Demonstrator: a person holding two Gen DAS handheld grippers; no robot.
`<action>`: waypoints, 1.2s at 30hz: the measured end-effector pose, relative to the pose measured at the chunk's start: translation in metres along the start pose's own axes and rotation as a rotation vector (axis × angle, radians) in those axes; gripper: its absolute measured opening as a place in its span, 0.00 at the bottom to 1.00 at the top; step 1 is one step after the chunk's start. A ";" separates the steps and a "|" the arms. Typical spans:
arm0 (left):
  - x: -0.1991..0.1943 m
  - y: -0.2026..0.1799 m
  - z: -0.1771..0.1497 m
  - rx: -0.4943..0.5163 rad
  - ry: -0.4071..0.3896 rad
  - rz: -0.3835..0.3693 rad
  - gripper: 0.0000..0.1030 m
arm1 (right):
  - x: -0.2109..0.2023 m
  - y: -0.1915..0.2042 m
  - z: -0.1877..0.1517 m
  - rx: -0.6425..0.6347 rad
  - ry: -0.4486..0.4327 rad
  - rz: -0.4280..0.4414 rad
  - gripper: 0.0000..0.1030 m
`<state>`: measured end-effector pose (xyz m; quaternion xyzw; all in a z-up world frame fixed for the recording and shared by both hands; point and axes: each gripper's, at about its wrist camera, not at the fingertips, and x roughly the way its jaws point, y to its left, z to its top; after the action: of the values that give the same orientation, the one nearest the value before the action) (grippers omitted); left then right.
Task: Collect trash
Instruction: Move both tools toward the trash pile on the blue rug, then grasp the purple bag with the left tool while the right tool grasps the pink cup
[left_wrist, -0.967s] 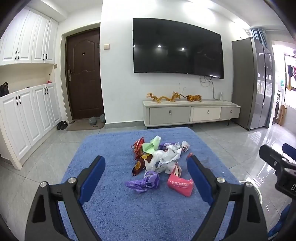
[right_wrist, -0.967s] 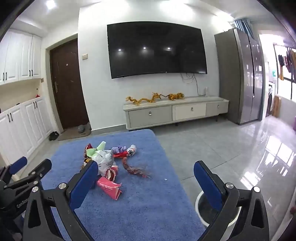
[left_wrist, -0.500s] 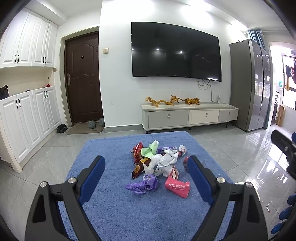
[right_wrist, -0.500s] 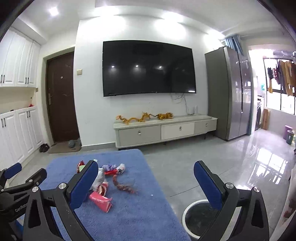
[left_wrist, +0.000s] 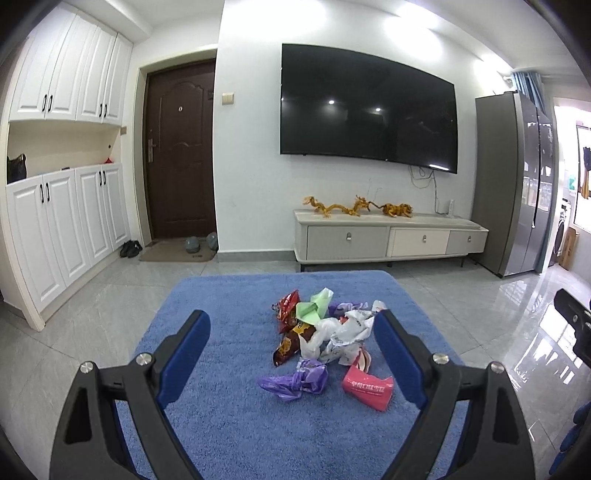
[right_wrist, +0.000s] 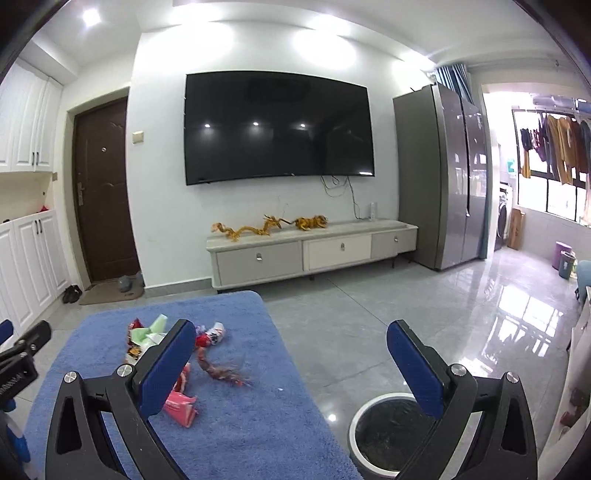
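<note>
My left tongs (left_wrist: 290, 354) gape empty, trash pile (left_wrist: 325, 332) dead ahead at blue rug (left_wrist: 229, 424) centre — nearer this hand. Right tongs (right_wrist: 290, 354) also wide, empty — over rug's right edge, bin (right_wrist: 384, 428) below.

Trash pile (left_wrist: 325, 332): crumpled wrappers and plastic bags, loosely heaped on the blue rug (left_wrist: 229, 428). Trash bin (right_wrist: 384, 432): round, white-rimmed, dark-lined, upright on the floor beside the rug.
</note>
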<state>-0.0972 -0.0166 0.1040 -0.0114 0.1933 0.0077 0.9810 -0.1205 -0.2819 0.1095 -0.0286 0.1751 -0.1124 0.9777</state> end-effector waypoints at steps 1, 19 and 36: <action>0.003 0.002 0.000 -0.005 0.005 0.000 0.87 | 0.003 0.000 -0.001 0.003 0.009 -0.014 1.00; 0.083 0.060 -0.014 -0.067 0.144 0.045 0.87 | 0.072 -0.012 -0.015 0.118 0.110 0.134 1.00; 0.177 0.022 -0.066 0.102 0.421 -0.293 0.83 | 0.168 0.097 -0.075 -0.065 0.457 0.682 0.83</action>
<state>0.0407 0.0053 -0.0248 0.0086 0.3898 -0.1470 0.9091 0.0275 -0.2271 -0.0268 0.0258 0.3906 0.2204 0.8934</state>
